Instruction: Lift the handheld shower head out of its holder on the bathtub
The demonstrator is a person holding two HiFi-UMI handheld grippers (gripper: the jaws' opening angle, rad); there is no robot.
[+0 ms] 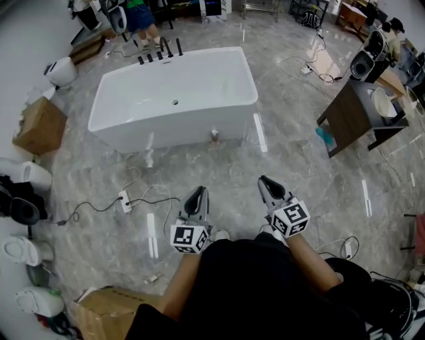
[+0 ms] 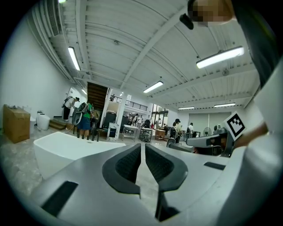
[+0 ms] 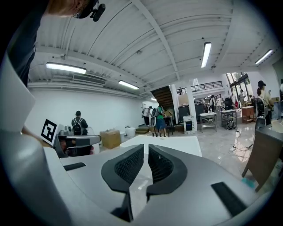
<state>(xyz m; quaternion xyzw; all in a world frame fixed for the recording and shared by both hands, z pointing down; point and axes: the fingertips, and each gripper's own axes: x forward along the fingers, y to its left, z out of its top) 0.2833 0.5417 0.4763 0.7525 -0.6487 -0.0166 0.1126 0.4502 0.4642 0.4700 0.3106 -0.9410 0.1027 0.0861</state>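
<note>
Standing on the grey marble floor (image 1: 219,166) in the lower middle of the head view, you hold both grippers out in front of you, well short of the white bathtub (image 1: 166,126) that fills the upper centre of the frame. Your left gripper (image 1: 198,192) has its jaws pressed together with nothing between them, a state its own view confirms, where the dark ribbed pads (image 2: 128,164) meet along a thin seam. Your right gripper (image 1: 266,180), just beside it toward the right, is likewise closed and empty, its pads (image 3: 128,167) nearly touching. Each gripper carries its marker cube (image 1: 189,238) close to your wrists. The handheld shower head stands somewhere in the row of black fittings (image 1: 159,53) on the tub's far rim, near the top of the frame, too small to single out and well apart from both grippers. A small can-like object (image 1: 214,136) sits on the floor against the tub's near wall. A white power strip (image 1: 124,200) with trailing cords lies at the left of the left gripper, a cardboard box (image 1: 40,126) stands at the tub's left end, and a dark wooden vanity (image 1: 352,116) occupies the right of the frame. A person in a green top (image 1: 139,16) stands beyond the tub at the upper edge.
</note>
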